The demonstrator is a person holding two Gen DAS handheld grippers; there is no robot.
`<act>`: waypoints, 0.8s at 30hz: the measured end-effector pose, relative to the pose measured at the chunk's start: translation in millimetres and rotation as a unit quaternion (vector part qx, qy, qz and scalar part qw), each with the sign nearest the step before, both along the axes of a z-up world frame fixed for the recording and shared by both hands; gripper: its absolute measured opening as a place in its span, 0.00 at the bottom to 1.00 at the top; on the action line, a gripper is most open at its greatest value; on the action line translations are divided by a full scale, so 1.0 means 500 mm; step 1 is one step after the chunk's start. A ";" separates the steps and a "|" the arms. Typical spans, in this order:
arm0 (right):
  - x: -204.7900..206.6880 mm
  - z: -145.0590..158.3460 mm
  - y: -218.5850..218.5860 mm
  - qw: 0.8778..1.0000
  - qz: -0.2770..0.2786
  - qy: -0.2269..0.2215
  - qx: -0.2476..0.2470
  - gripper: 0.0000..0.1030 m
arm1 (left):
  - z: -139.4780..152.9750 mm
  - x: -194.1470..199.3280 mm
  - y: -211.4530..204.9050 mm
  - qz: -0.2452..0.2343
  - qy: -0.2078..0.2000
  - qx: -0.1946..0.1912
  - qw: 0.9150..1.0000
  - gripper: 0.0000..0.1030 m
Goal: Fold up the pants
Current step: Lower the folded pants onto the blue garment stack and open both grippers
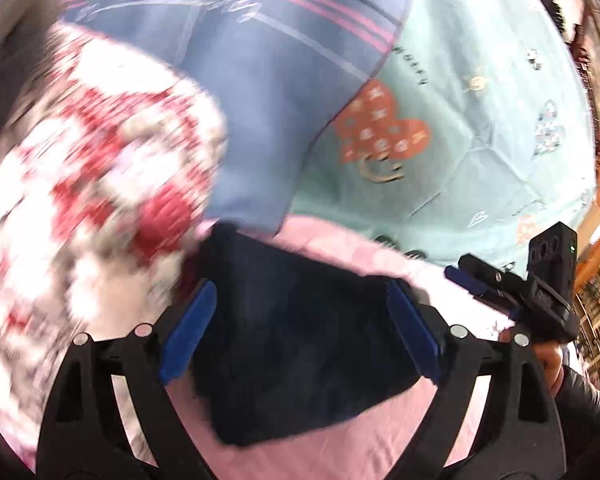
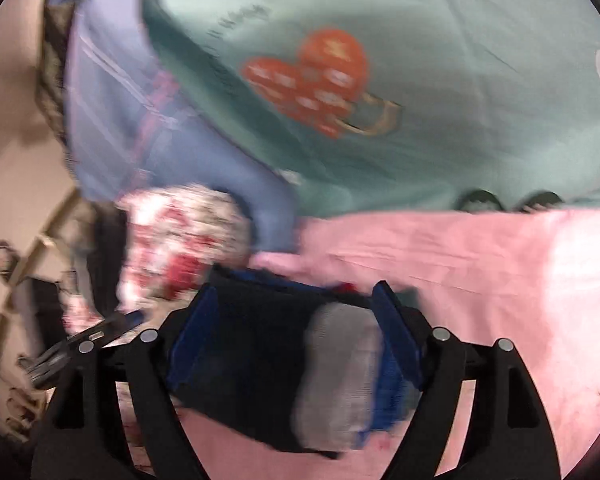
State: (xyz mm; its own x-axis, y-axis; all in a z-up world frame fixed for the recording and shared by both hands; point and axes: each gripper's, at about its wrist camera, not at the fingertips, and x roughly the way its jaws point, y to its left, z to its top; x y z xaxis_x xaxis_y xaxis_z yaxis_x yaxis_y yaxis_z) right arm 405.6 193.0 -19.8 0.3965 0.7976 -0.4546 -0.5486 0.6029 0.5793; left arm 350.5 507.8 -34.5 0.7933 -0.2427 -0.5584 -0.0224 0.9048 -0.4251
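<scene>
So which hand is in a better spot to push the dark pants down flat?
Probably left. The left gripper hangs open over the plain middle of the dark pants; the right gripper sits over the lumpy grey-and-blue end.

The left gripper stands with its blue pads spread wide, the folded dark navy pants lying between them on a pink sheet. At nine o'clock sits a blurred red-and-white patterned cloth. A blue striped cloth fills twelve o'clock, a mint heart-print sheet two o'clock. At four o'clock a hand holds the right gripper.
</scene>
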 end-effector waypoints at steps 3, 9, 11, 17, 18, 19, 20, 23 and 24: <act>0.008 -0.019 0.046 1.000 0.029 0.001 -0.007 0.49 | -0.025 0.066 -0.026 -0.012 0.008 0.018 1.000 0.85; 0.071 -0.145 0.061 0.997 0.011 0.069 -0.027 0.15 | -0.130 0.145 -0.024 -0.009 0.072 0.024 0.997 0.80; 0.087 -0.173 0.054 0.996 0.008 0.087 -0.013 0.09 | -0.158 0.159 -0.023 -0.009 0.087 0.019 0.996 0.80; 0.073 -0.144 0.076 0.996 0.013 0.066 -0.052 0.11 | -0.167 0.161 -0.047 -0.014 0.110 0.075 0.991 0.81; 0.059 -0.121 0.070 0.997 0.010 0.059 -0.049 0.13 | -0.146 0.147 -0.042 -0.010 0.104 0.063 0.993 0.81; 0.048 -0.101 0.060 0.998 0.008 0.047 -0.048 0.13 | -0.126 0.131 -0.039 -0.008 0.094 0.052 0.994 0.81; 0.017 -0.069 0.055 0.999 0.013 0.021 -0.047 0.16 | -0.108 0.106 -0.032 -0.008 0.083 0.040 0.996 0.82; -0.069 -0.032 0.050 0.996 0.040 -0.034 -0.068 0.16 | -0.073 0.026 -0.038 -0.016 0.047 0.024 0.998 0.83; -0.087 -0.031 0.049 0.996 0.044 -0.040 -0.073 0.16 | -0.070 -0.001 -0.047 -0.019 0.044 0.031 0.998 0.83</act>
